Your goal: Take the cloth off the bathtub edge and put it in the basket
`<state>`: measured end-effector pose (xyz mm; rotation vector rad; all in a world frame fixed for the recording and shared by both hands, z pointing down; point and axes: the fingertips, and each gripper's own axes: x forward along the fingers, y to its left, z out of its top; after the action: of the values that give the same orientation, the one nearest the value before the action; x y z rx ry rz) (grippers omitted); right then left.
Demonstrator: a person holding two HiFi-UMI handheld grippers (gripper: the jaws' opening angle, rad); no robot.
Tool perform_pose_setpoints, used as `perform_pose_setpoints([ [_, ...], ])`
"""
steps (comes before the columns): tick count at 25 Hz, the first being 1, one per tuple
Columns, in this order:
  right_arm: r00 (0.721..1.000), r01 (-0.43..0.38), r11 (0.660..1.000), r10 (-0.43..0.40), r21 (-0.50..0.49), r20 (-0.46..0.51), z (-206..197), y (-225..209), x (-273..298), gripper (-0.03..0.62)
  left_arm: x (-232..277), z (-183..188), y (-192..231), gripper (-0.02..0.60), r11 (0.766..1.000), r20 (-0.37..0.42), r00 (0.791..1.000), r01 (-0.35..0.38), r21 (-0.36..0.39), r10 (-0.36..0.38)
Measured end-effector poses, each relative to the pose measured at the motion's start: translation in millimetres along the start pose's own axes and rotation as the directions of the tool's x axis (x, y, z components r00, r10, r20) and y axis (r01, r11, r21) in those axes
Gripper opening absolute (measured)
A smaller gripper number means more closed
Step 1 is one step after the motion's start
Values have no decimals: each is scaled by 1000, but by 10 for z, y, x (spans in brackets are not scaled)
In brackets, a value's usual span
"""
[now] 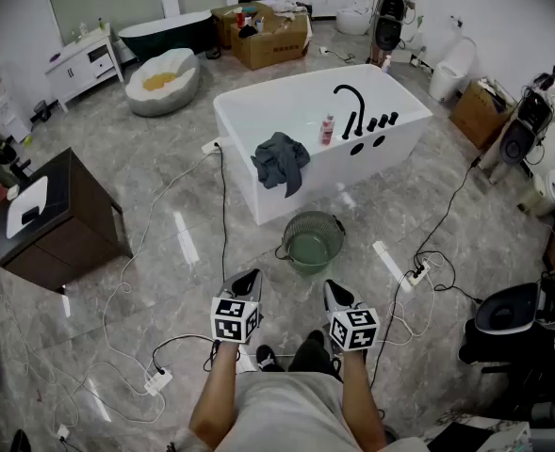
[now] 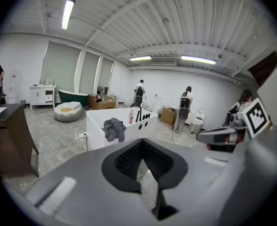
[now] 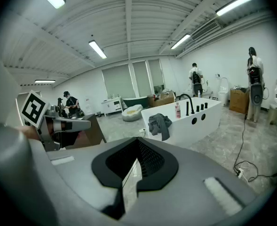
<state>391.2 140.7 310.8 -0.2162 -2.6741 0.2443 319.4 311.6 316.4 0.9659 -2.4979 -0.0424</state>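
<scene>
A grey cloth hangs over the near edge of the white bathtub. On the floor in front of the tub stands a round green basket. Both grippers are held low near the person's body, well short of the basket. My left gripper is shut with nothing in it, and so is my right gripper. The left gripper view looks past its closed jaws at the cloth far ahead. In the right gripper view the cloth also lies far beyond the shut gripper.
A black faucet and a pink bottle stand on the tub's rim. A dark cabinet is at the left. Cables and a power strip lie on the floor. Cardboard boxes and people stand at the back.
</scene>
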Motion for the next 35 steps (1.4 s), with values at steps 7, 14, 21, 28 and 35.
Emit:
perform_pose_setpoints([
  [7,1000,-16,1000,16,-7,-2,60,206,185,0,-175,204,198,58,1000,61,998,22,-7,-21],
  [14,999,-14,1000,14,-14,-29,23,337,293,0,-197,175,353,58,999,67,997,31,-44,-28],
  [21,995,-45,999,43,-14,-85,-55,359,603,0,-48,191,633,58,995,86,996,-11,-95,19],
  [28,991,-56,998,53,-13,-125,83,175,1131,0,390,362,892,57,991,69,998,6,-136,3],
  [35,991,-47,998,51,38,-122,445,-115,1881,0,1100,662,1250,57,996,-18,1000,15,-89,-17],
])
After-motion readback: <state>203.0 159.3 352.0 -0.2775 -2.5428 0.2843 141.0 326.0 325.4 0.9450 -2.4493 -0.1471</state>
